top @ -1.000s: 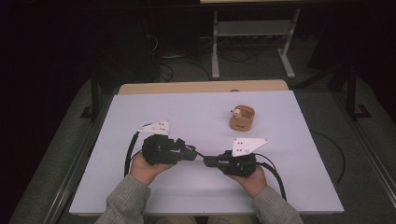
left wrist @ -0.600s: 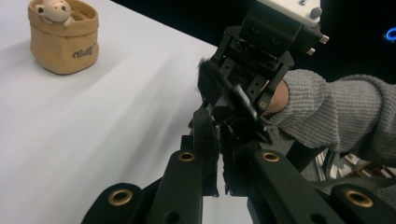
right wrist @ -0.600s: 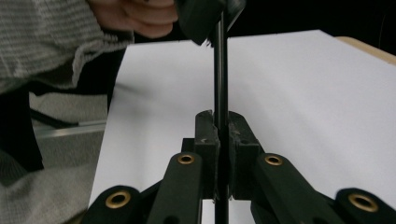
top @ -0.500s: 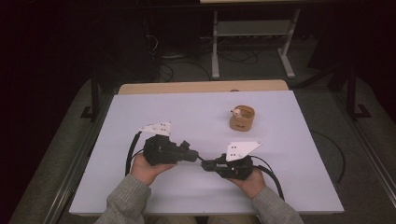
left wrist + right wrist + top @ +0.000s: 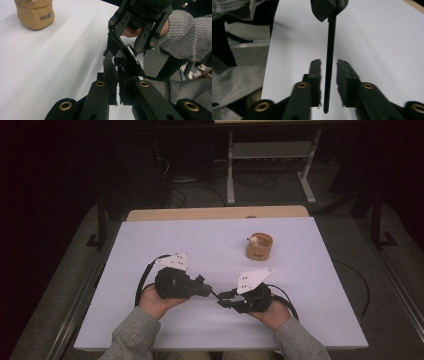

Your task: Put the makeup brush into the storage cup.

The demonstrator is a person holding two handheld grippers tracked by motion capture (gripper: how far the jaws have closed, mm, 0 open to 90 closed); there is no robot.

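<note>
My left gripper [image 5: 209, 291] is shut on one end of a thin black rod [image 5: 216, 296], just above the white table [image 5: 150, 245] near its front edge. The rod points at my right gripper [image 5: 223, 301], which faces the left one tip to tip. In the right gripper view the rod [image 5: 329, 50] runs straight down the gap between the jaws. The right gripper [image 5: 329, 62] is open, with a slit of space on each side of the rod. In the left gripper view my left gripper [image 5: 115, 68] has its jaws pressed close together.
A small tan cup [image 5: 259, 246] with a little white thing in it stands on the table's far right part; the cup [image 5: 35, 13] has dark lettering. A cable loops from each gripper. A metal stand and floor cables lie beyond the table.
The right gripper has shifted slightly left and toward the front edge. The left gripper has barely moved.
</note>
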